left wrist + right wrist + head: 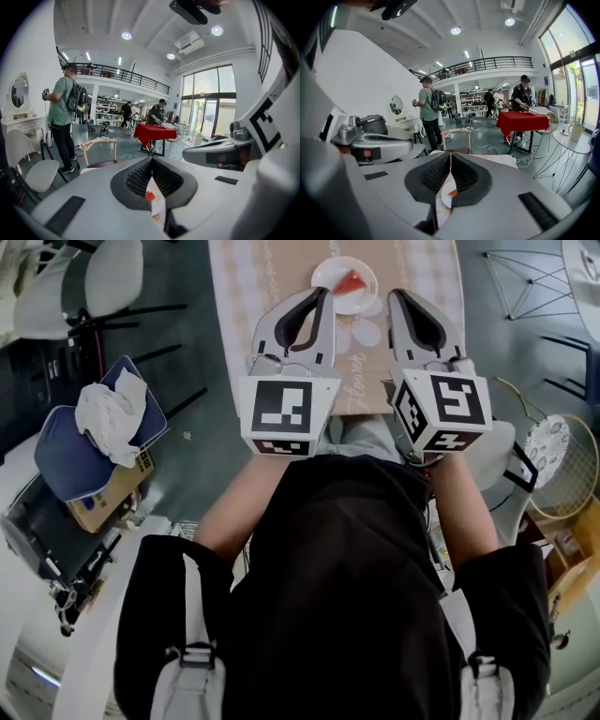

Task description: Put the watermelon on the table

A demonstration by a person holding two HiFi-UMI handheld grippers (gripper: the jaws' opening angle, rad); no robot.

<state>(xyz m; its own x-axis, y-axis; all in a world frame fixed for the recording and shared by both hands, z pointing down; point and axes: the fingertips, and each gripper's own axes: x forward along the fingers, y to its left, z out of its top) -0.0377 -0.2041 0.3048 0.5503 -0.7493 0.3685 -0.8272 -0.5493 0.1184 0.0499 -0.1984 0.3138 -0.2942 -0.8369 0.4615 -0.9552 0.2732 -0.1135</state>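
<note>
Watermelon slice (pixel 352 282) lies on a small white plate (pixel 328 277), and the plate stands on the tabletop (pixel 427 268), about midway across its width. Seen from the head, the slice is red, wedge-shaped, and sits inside the plate's rim. Left tool (pixel 322 292) and right tool (pixel 394 294) are held side by side above the near part of the tabletop, each angled forward and a little down. Neither touches the plate. Left gripper view: jaws pressed tip to tip, nothing between them, with plate and slice visible far below through the slit. Right gripper view: same, jaws closed together and empty. By the look of it the placing is done and only getting clear remains. Risks from here are few. Both closed tips point toward the plate, so a dip or forward drift of either hand could clip the rim and skate the plate along the tabletop or tip the slice off it. The left tip lines up closest with the rim from the head view, though how high above it cannot be told. The slice looks loose on the plate, so a knock to the tabletop could slide it.
</note>
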